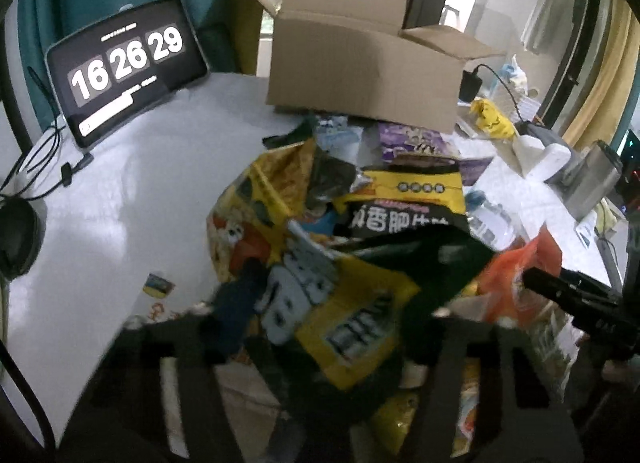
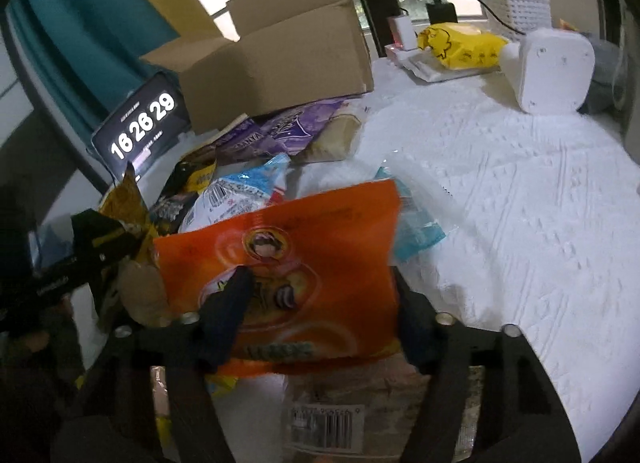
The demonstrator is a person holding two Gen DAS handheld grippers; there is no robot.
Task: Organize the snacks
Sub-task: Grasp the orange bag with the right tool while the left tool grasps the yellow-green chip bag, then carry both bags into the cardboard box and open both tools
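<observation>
Orange bag (image 2: 304,263) hides right tongs (image 2: 320,319) far finger; pile blurred.

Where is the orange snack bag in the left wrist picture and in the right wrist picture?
Left wrist view: the orange snack bag is at lower right, beside the other gripper's black finger.
Right wrist view: the same bag fills the lower centre, between the right gripper's fingers.
Shared landmark: the open cardboard box at the back of the table.

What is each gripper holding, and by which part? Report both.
Right gripper: orange bag, pinched across its lower half. Left gripper: yellow bag, apparently clamped across its crumpled middle; blur prevents certainty.
</observation>
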